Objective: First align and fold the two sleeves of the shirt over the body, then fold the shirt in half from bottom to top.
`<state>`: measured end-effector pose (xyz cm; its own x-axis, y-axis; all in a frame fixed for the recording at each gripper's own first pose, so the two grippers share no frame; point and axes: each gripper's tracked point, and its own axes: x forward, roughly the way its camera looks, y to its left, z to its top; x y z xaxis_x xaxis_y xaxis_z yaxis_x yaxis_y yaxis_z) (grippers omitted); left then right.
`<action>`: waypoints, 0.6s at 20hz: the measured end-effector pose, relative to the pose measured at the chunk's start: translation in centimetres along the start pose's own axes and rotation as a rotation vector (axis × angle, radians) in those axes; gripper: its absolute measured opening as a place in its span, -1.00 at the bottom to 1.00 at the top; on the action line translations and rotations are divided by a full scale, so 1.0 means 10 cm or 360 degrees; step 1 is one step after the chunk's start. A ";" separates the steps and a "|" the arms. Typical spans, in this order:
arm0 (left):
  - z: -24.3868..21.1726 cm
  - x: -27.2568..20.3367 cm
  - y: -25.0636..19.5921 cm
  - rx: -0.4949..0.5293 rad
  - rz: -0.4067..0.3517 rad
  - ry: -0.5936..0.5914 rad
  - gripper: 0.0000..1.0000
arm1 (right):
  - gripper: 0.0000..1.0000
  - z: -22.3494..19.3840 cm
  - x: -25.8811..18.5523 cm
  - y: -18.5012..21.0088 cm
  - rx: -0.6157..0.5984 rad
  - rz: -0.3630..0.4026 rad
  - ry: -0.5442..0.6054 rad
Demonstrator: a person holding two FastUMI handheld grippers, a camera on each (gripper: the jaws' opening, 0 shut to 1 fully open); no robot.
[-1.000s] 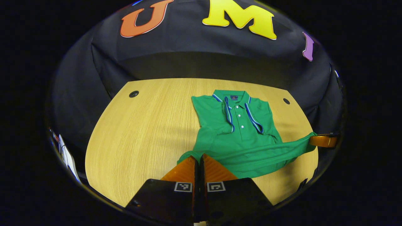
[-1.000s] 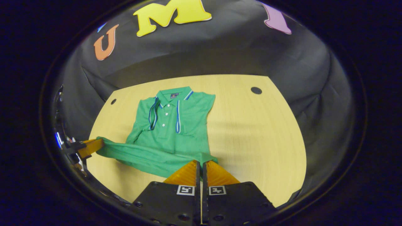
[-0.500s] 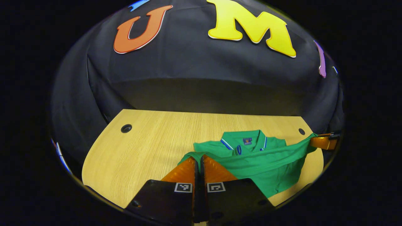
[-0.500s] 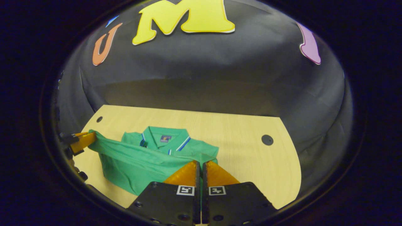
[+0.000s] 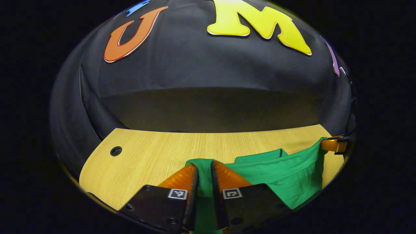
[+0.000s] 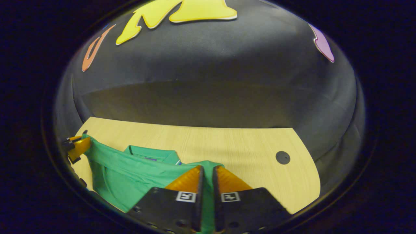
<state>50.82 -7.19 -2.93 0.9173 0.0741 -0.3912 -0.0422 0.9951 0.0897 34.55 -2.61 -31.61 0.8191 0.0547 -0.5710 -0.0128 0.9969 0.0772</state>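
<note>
Your left gripper (image 5: 203, 169) pinches the green shirt (image 5: 286, 175) hem at the frame's bottom centre; your right gripper (image 6: 208, 172) pinches it too, the cloth stretched over the table (image 6: 247, 146).

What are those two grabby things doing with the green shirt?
A person is folding a green polo shirt on a light wooden table with a gripper in each hand. The left gripper pinches one bottom corner, and the right gripper pinches the other. The bottom edge hangs stretched between them, lifted up over the shirt's collar end. The bottom half isn't laid down on the top half yet.
</note>
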 end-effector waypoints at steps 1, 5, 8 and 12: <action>-0.02 0.00 0.02 0.0010 0.0019 0.0017 0.15 | 0.03 0.00 -0.03 -0.02 -0.0002 0.0000 0.0004; 0.08 -0.35 0.02 -0.0076 0.0006 0.0029 1.00 | 0.94 0.07 -0.45 -0.14 -0.0011 -0.0043 -0.0006; 0.39 -0.82 -0.06 -0.0062 -0.0035 -0.0039 1.00 | 0.94 0.21 -1.00 -0.14 -0.0039 -0.0031 -0.0074; 0.85 -1.57 -0.17 -0.0003 -0.0060 -0.0167 1.00 | 0.94 0.48 -1.84 -0.17 -0.0030 -0.0022 -0.0222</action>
<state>39.90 -10.62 10.84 0.9548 0.0295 -0.2959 -0.0075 0.9971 0.0752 22.24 -5.55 -17.30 0.8911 0.0337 -0.4525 -0.0105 0.9985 0.0538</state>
